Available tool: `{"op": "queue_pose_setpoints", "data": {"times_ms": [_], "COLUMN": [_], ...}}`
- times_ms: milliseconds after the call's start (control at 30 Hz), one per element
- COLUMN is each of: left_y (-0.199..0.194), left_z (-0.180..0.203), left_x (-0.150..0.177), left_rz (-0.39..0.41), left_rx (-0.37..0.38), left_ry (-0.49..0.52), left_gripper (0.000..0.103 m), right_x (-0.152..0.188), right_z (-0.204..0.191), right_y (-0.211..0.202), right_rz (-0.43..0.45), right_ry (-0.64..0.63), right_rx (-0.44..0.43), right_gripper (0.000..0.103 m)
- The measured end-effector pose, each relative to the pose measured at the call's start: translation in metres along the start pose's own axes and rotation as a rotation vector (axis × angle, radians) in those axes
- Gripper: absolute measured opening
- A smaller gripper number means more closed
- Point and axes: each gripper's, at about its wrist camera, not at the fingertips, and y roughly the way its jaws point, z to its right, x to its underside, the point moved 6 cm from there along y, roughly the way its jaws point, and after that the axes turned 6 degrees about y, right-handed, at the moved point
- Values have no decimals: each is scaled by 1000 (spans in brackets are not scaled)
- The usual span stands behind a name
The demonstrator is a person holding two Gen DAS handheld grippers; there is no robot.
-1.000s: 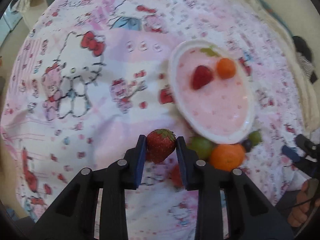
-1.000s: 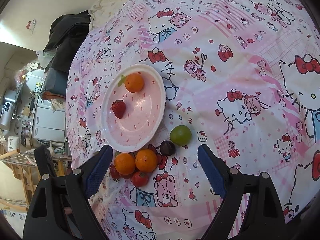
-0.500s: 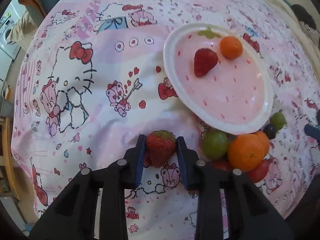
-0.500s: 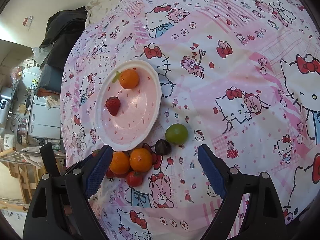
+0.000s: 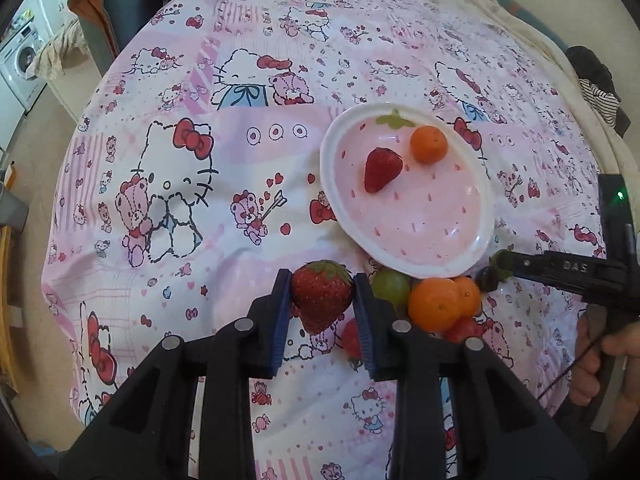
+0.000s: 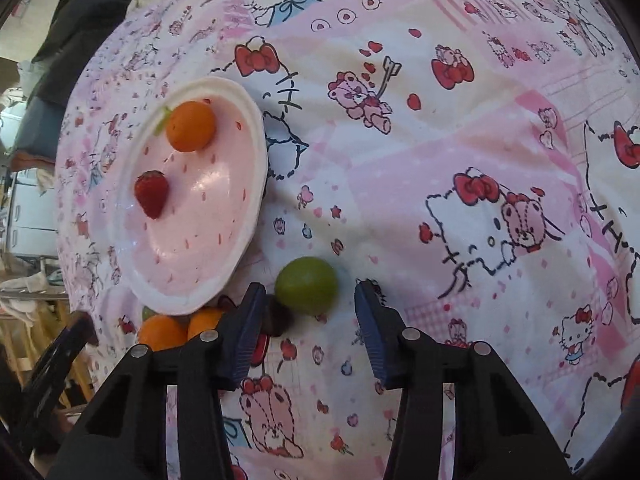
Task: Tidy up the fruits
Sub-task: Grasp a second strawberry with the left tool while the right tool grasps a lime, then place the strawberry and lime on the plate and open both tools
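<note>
Strawberry point(image 5: 322, 298) clamped tight in the left tool point(image 5: 320, 312), blue pads pressing both its sides, green cap pointing away from the camera, the fruit lifted clear of the pink cartoon-print cloth point(image 5: 224, 240). Beyond it and to the right sits the pink plate point(image 5: 460, 268), white-rimmed, already carrying a second strawberry point(image 5: 382, 169) and a small orange point(image 5: 429, 144), the two lying near each other but apart.

Over to the right tool point(image 6: 308, 320): its jaws have just been closing and now stand partly open around a green lime point(image 6: 307, 285) that rests on the cloth. The lime lies between the pads, nearer the left one, with a clear gap to the right pad, so no grip there. A dark plum point(image 6: 276, 317) sits just beside the lime, right against the left pad.

Loose fruit crowds the plate's near edge: two oranges point(image 5: 434, 303) touching each other, a green grape point(image 5: 390, 288) beside them, something red point(image 5: 464, 327) tucked underneath. At the right edge of the left view, a hand point(image 5: 600, 364) holds the other tool's handle.
</note>
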Motion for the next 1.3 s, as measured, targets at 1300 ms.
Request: {"op": "queue_pose_setpoints", "data": {"times_ms": [1300], "left_y": [-95], "left_z": [10], "left_x": [-49], "left_rz": [327], "left_rx": [-50], "left_ry": [36], "left_gripper": [26], "right_x": [-12], "right_z": [-48], "right_y": [-158], "right_rz": [430], "right_ry": [-107], "right_rx": [-413], "right_gripper": [33]}}
